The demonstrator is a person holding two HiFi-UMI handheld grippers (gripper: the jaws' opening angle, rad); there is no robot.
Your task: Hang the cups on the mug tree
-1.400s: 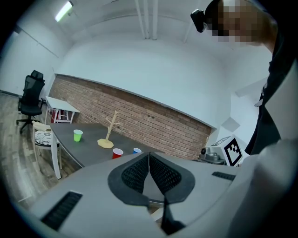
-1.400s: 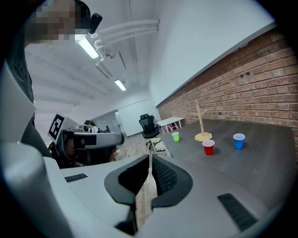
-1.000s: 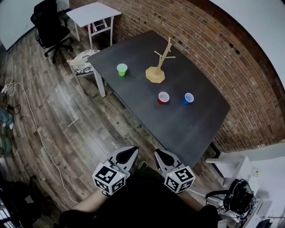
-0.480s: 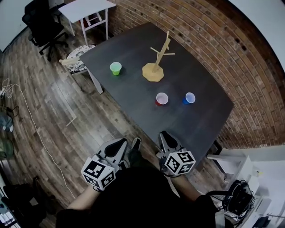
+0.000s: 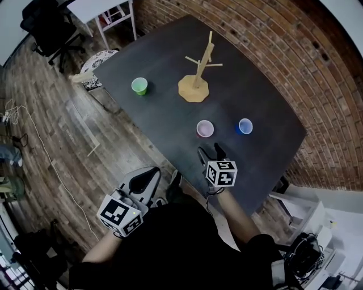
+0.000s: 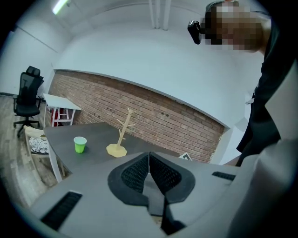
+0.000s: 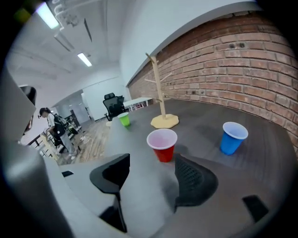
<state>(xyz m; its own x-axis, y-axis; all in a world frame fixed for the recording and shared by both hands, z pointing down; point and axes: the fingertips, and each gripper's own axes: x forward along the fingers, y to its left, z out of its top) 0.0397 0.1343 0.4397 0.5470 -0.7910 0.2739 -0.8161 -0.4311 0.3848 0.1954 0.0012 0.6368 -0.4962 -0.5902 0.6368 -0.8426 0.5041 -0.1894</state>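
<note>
On dark desk (image 5: 164, 122), upright: red cup (image 5: 205, 129), pale inside; blue cup (image 5: 245, 126) at its 3 o'clock; green cup (image 5: 139, 86) at 10; bare wooden mug tree (image 5: 195, 85) at 12. Just spread wide, empty: right hand-held gripper (image 5: 210, 152). Closed, empty: left hand-held gripper (image 5: 152, 173).

Cut off at eleven o'clock, head view: office chair (image 5: 45, 25), white table (image 5: 97, 8). Motion-smeared at six o'clock, right gripper view: right gripper (image 7: 151, 174); too small at nine: person (image 7: 49, 122).
</note>
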